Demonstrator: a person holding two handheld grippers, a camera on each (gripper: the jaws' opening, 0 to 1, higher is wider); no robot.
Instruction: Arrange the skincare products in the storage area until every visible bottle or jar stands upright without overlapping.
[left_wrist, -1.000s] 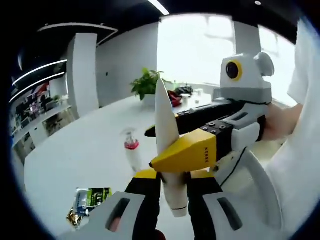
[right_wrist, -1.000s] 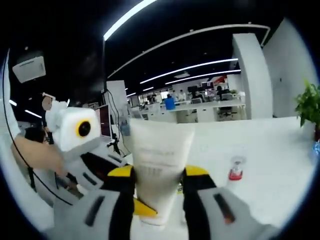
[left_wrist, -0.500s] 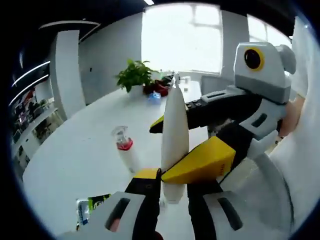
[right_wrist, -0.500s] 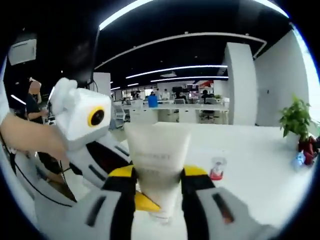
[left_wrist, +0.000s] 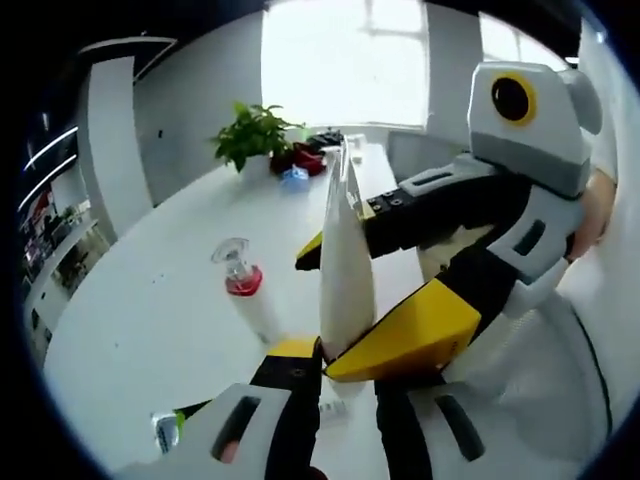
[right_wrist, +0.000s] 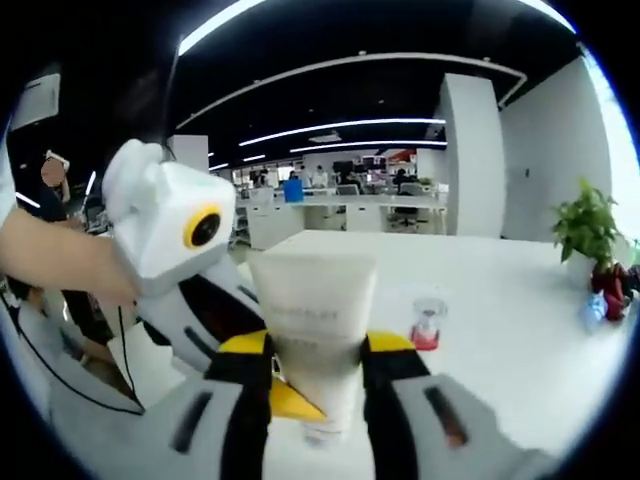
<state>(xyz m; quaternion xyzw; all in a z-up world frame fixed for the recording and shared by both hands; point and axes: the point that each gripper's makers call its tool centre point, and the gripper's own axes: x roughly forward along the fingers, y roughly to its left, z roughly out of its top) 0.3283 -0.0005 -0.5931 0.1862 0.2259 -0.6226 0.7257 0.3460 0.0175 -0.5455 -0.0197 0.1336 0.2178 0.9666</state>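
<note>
A white squeeze tube (left_wrist: 345, 255) is held above the white table (left_wrist: 140, 330), and both grippers grip it. My left gripper (left_wrist: 345, 355) is shut on its flat faces near the lower end. In the right gripper view the tube (right_wrist: 315, 320) faces me, with my right gripper (right_wrist: 318, 345) shut on its edges. The right gripper reaches into the left gripper view from the right, one yellow jaw in front of the tube and one black jaw behind it. A small pump bottle (left_wrist: 245, 295) with a red collar and a clear cap stands upright on the table (right_wrist: 520, 345), also seen as the bottle (right_wrist: 427, 325).
A green packet (left_wrist: 172, 428) lies near the table's front edge. A potted plant (left_wrist: 255, 135) with red and blue items (left_wrist: 300, 168) beside it stands at the far end. A person's forearm (right_wrist: 55, 260) holds the left gripper. Desks fill the office behind.
Both views have shifted with the hands. The tube stays gripped by both grippers and now stands more upright in the left gripper view. The pump bottle looks nearer.
</note>
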